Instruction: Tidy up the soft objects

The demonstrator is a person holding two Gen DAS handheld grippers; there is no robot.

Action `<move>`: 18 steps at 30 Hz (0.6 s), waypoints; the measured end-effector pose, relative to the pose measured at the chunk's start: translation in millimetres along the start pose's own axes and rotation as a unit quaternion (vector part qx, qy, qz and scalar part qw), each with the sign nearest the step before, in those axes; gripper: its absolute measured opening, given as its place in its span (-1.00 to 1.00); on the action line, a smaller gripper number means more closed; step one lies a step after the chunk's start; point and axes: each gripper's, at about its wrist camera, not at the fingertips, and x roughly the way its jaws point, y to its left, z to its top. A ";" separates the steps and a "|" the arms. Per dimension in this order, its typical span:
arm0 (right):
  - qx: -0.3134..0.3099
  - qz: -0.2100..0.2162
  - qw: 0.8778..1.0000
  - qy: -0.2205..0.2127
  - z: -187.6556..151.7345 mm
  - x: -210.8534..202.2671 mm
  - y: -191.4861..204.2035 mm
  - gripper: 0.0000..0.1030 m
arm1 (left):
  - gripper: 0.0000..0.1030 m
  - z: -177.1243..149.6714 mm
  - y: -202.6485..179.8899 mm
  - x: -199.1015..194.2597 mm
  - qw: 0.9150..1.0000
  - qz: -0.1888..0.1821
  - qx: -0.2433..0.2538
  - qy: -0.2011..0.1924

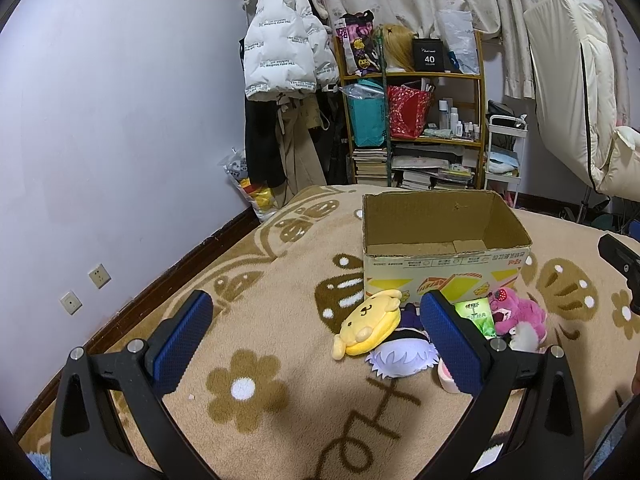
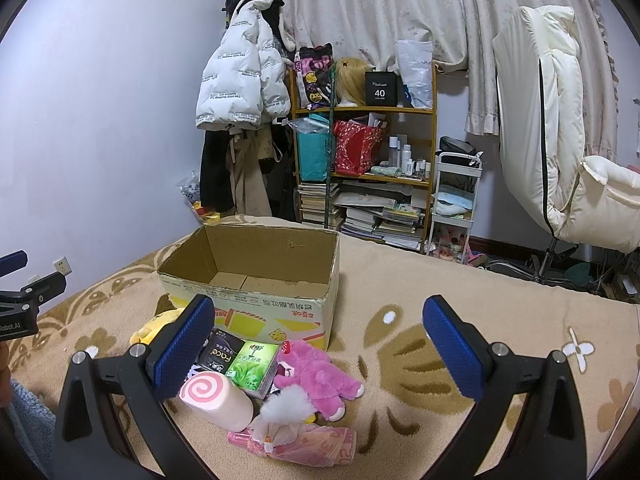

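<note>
An open, empty cardboard box (image 1: 444,248) (image 2: 256,280) stands on the beige blanket. In front of it lies a heap of soft things: a yellow dog plush (image 1: 370,328) (image 2: 154,326), a white-haired doll (image 1: 400,358), a pink bear plush (image 1: 518,314) (image 2: 316,372), a pink swirl roll cushion (image 2: 216,398), tissue packs (image 2: 244,362) and a pink packet (image 2: 308,442). My left gripper (image 1: 316,314) hovers open just left of the heap, holding nothing. My right gripper (image 2: 318,318) hangs open above the pink bear, also holding nothing.
The flower-patterned blanket (image 1: 260,360) (image 2: 460,312) covers the bed. Behind it stand a cluttered wooden shelf (image 1: 412,120) (image 2: 360,160), hanging coats (image 1: 286,60), a white cart (image 2: 456,200) and a cream chair (image 2: 568,160). The wall (image 1: 100,120) runs along the left.
</note>
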 end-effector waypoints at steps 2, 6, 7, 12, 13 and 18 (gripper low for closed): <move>0.000 0.000 1.000 0.000 0.1 -0.2 -0.1 1.00 | 0.99 0.2 0.1 0.4 1.000 0.000 0.000 0.000; 0.001 0.000 1.000 0.000 0.1 -0.1 -0.1 1.00 | 0.99 0.0 0.1 0.4 1.000 0.000 0.000 0.001; 0.001 0.000 1.000 0.001 0.1 -0.1 0.0 1.00 | 0.99 -0.1 0.1 0.3 1.000 0.000 0.000 0.001; 0.000 0.001 1.000 0.001 0.6 -0.6 -0.6 1.00 | 0.99 -0.1 0.2 0.4 1.000 0.000 0.000 0.001; 0.000 0.000 1.000 0.000 0.9 -0.7 -0.9 1.00 | 0.99 -0.1 0.2 0.4 1.000 0.000 0.000 0.001; 0.000 0.000 1.000 0.001 2.2 -1.4 -2.5 1.00 | 0.99 -0.4 0.6 0.8 1.000 0.000 0.000 0.001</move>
